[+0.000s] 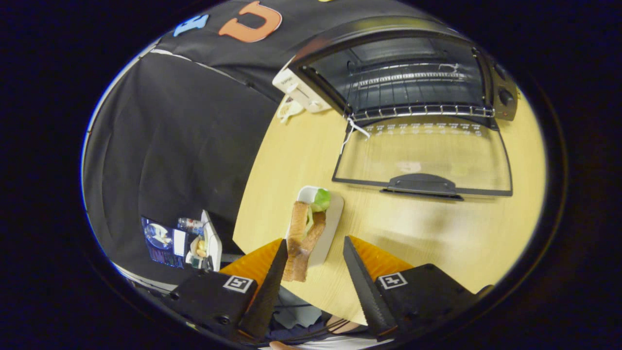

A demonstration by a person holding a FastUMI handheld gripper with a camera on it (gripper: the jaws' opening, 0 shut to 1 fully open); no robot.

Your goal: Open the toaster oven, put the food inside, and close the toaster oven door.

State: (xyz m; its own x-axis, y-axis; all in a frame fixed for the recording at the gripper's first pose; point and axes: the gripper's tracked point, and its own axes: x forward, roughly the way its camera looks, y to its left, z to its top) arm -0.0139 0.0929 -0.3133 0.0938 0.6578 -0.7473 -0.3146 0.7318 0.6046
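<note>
Sandwich lies on a small tray at the table edge, well short of the toaster oven, whose door is down. Gripper fingers stand spread, sandwich beside the left one. Centre both fingers across the bread before closing.

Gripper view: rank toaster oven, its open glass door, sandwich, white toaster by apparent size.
1. toaster oven
2. glass door, folded down flat; close to the oven body in apparent size, so the top two are unsure
3. sandwich, nearer the camera, just ahead of the open gripper
4. white toaster, partly hidden behind the oven
</note>
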